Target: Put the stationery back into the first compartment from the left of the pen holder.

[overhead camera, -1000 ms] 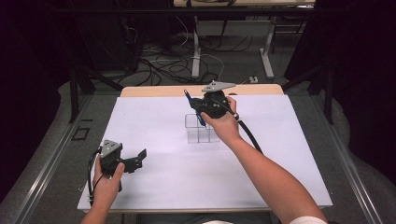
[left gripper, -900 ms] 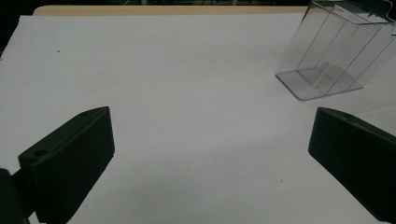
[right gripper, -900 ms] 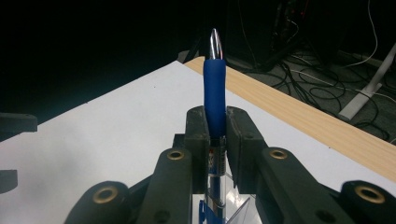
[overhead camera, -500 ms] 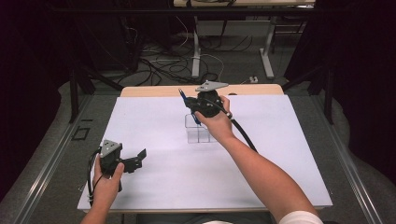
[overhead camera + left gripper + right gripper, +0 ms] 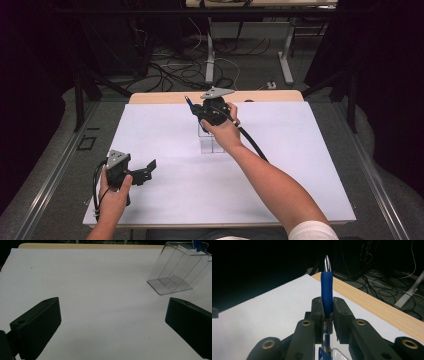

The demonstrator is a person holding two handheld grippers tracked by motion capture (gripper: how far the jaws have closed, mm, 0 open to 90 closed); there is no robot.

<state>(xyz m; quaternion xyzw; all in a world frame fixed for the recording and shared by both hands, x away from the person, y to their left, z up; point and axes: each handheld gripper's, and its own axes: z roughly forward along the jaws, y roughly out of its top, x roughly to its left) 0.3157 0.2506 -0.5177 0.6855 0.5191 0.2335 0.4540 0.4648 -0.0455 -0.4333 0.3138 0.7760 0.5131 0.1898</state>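
In the high view the right hand and forearm cover much of the clear box (image 5: 211, 145), and the right tongs (image 5: 196, 109) above it are a dark mass whose jaws cannot be made out there. The pen (image 5: 189, 102) shows there as a short blue stub poking up and to the left from those tongs. The right gripper view is plainer: the right tongs (image 5: 327, 315) are clamped on the pen (image 5: 326, 287), pads pressing its clear barrel just below the blue grip. The lower barrel is cut off by the picture's bottom edge, next to a corner of the box (image 5: 342, 356). The pen's long axis runs along the jaws, silver tip pointing away from the hand, toward the far wooden edge of the bench (image 5: 372, 302) and the dark floor beyond.

In the left gripper view the box (image 5: 178, 267) appears tilted, its dividers visible, its top corner cropped; a bit of blue pen (image 5: 197, 245) shows above its rim. The left tongs (image 5: 112, 325) stand wide apart with nothing between them, over the white bench (image 5: 87, 277) near its front left.
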